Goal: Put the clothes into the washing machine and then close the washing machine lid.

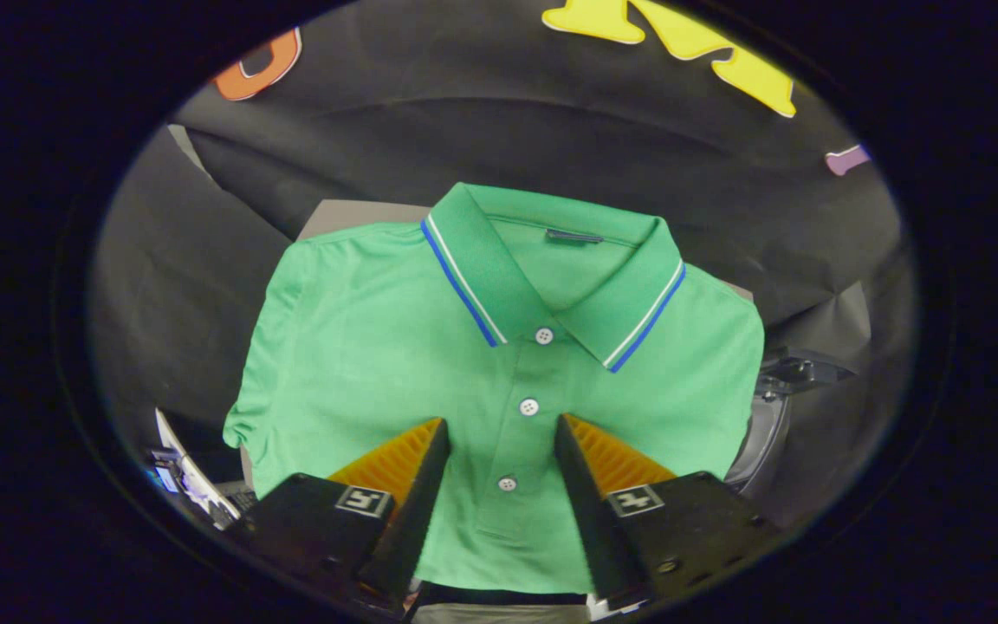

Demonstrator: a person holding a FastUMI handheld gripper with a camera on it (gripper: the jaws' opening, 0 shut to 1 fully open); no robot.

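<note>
under the parted gripper (502,426), green polo shirt (378,347), hem hidden

Gripper (501,426) fingers apart, gap between them unobstructed; green polo shirt (430,347) placket lies in gap, contact with cloth cannot be told. Shirt spread flat, covers most of surface ahead; bare grey strip of table (352,213) free beyond left shoulder. Dark round object (767,433) just off shirt's right edge, blocks that side. Black cloth wall (464,113) closes off far side.
</note>
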